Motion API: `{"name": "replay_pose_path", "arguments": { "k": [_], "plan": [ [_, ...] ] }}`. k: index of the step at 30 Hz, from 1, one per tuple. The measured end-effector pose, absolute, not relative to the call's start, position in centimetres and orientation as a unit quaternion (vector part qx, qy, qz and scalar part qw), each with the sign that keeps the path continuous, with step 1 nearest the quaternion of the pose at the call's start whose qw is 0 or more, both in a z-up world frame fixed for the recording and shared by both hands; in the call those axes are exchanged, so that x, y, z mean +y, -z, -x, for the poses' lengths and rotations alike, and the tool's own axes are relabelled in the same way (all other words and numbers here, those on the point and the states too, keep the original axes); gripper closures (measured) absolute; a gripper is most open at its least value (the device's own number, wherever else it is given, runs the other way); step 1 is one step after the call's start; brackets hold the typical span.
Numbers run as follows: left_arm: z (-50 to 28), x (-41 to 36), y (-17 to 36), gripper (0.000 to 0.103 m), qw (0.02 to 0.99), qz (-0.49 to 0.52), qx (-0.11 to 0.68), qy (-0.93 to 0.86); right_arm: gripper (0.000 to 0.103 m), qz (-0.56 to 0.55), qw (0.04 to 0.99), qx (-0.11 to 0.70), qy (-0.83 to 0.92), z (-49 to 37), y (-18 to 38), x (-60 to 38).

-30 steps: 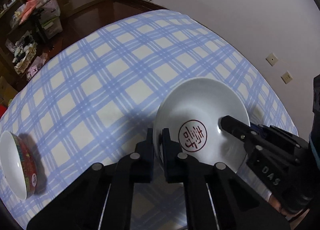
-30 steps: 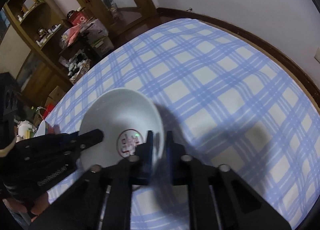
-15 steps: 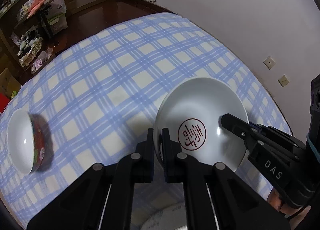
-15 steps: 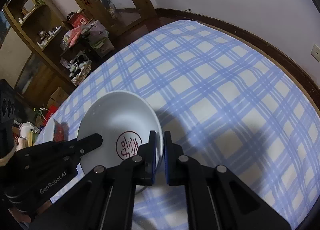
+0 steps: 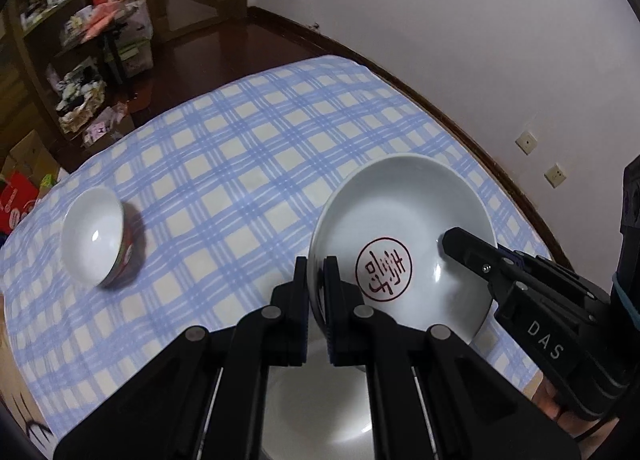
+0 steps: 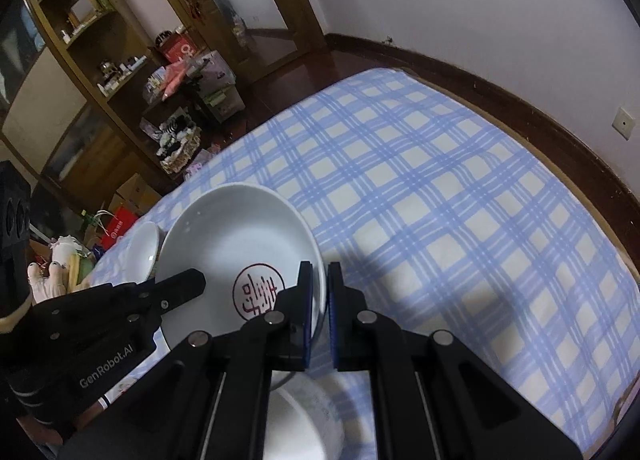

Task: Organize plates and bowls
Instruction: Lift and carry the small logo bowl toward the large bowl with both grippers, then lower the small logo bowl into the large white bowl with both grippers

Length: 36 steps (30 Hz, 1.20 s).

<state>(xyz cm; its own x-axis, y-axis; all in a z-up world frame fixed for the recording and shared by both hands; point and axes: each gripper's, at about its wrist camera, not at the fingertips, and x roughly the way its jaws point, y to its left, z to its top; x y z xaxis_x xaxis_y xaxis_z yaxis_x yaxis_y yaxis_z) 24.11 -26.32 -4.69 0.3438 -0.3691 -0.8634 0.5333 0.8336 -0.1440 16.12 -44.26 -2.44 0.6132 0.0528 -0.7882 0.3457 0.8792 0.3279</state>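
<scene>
A white plate with a red round stamp (image 5: 404, 236) hangs in the air above the blue-checked tablecloth (image 5: 240, 164), held by both grippers. My left gripper (image 5: 316, 280) is shut on its left rim; my right gripper (image 6: 319, 292) is shut on its right rim, and the plate (image 6: 236, 244) shows in the right wrist view too. Each gripper shows in the other's view, the right one (image 5: 476, 256) and the left one (image 6: 176, 292). A second white dish (image 5: 320, 404) lies below the plate, partly hidden by my fingers. A small bowl with a red patterned outside (image 5: 96, 236) stands at the left.
The small bowl (image 6: 143, 248) peeks out behind the plate in the right wrist view, and the lower dish (image 6: 304, 420) shows there too. Shelves and boxes (image 6: 176, 100) stand beyond the table's far left edge. A white wall (image 5: 440, 20) runs along the far right side.
Both grippers have lifted the stamped plate higher and pulled it back toward me. The lower white dish has come into view under it, and the small bowl now shows further in.
</scene>
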Motion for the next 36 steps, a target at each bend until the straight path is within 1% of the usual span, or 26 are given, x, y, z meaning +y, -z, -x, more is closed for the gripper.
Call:
{"name": "replay_pose_path", "arguments": {
  "k": [6, 13, 18, 23, 36],
  "plan": [
    [-21.5, -24.9, 4.0, 0.096, 0.820, -0.079, 0.502, 0.265, 0.096, -0.214, 0.874, 0.429, 0.078, -14.0, 1.0, -42.5],
    [-18.7, -23.4, 5.1, 0.096, 0.817, -0.068, 0.508, 0.265, 0.096, -0.216, 0.870, 0.437, 0.076, -10.8, 1.1, -41.1],
    [-17.3, -22.4, 6.9, 0.095, 0.812, -0.064, 0.521, 0.256, 0.096, -0.198, 0.868, 0.448, 0.081, -9.5, 2.1, -40.0],
    [-16.2, -21.8, 7.9, 0.095, 0.810, -0.068, 0.528, 0.246, 0.096, -0.207, 0.860, 0.459, 0.078, -8.2, 3.6, -39.2],
    [-15.5, -21.0, 10.8, 0.093, 0.795, -0.080, 0.553, 0.235, 0.096, -0.198, 0.850, 0.481, 0.077, -7.3, 6.1, -37.5]
  ]
}}
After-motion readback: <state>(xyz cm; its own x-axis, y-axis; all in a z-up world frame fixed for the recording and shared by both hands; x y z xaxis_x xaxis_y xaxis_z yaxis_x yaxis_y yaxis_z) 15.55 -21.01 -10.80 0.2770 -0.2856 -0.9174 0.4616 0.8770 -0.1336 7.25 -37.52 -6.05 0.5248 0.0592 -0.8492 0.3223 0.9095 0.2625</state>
